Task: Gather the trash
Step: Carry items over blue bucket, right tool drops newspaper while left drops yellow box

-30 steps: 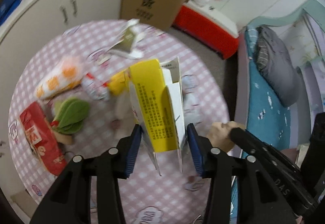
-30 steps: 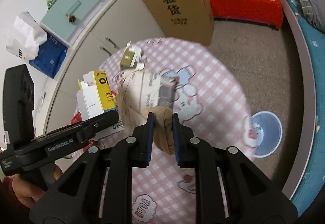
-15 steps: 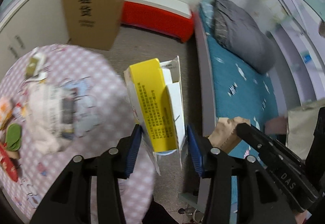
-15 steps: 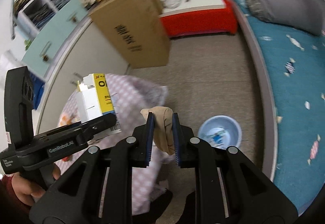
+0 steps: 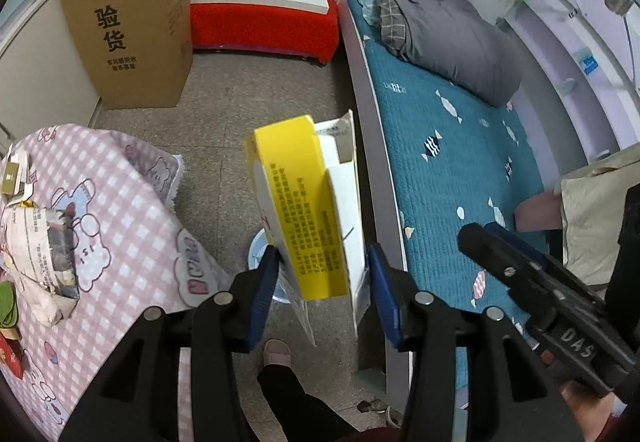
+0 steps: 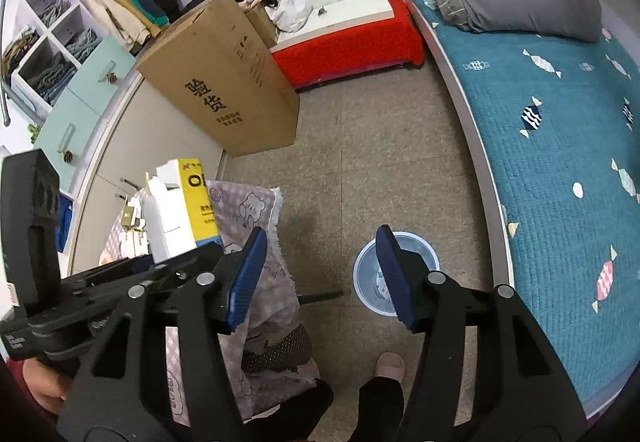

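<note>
Left gripper [image 5: 322,278] clamped on yellow-white carton [image 5: 308,209], upright between jaws. Right gripper [image 6: 320,274] jaws opening, nothing between them; blue bin [image 6: 416,246] on floor just behind right jaw.

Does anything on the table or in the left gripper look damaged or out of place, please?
The yellow box in the left gripper is torn open, its white flaps splayed. On the table, crumpled newspaper and scraps lie scattered. The tablecloth corner hangs unevenly.
</note>
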Action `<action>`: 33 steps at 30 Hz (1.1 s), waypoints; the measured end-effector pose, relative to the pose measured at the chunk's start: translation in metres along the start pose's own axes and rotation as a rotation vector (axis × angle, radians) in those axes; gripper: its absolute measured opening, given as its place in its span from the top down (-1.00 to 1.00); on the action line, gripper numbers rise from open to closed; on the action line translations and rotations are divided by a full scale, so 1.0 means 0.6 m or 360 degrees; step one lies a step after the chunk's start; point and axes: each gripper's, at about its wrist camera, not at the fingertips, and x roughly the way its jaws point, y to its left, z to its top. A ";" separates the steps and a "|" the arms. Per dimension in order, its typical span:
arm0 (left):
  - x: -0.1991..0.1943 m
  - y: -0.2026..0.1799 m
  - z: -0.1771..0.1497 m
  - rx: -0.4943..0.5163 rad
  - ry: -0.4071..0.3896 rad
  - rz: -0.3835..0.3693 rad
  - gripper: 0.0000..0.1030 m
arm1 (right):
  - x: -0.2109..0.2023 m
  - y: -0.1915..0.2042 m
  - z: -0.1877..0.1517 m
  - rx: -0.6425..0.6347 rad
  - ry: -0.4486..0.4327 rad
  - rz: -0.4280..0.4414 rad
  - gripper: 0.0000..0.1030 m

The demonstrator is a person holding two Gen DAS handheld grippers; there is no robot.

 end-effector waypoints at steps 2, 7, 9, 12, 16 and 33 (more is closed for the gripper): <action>0.004 -0.016 0.002 0.0012 0.0001 0.0000 0.13 | -0.008 -0.007 0.002 0.0002 -0.0014 -0.0011 -0.10; 0.009 -0.041 0.007 0.0045 0.0007 0.0004 0.12 | -0.029 -0.030 0.007 0.0013 -0.0043 -0.0029 -0.18; 0.009 -0.052 0.009 0.0061 0.0006 0.0002 0.12 | -0.034 -0.038 0.006 0.0020 -0.0050 -0.0030 -0.18; 0.009 -0.068 0.012 0.0090 0.0002 0.0000 0.11 | -0.042 -0.049 0.006 0.0029 -0.0057 -0.0030 -0.18; 0.010 -0.087 0.018 0.0118 -0.0001 -0.0009 0.11 | -0.053 -0.056 0.006 0.0039 -0.0074 -0.0032 -0.18; -0.001 -0.103 0.007 0.0091 -0.0018 0.0006 -0.47 | -0.092 -0.069 -0.008 0.0070 -0.0153 -0.0017 -0.20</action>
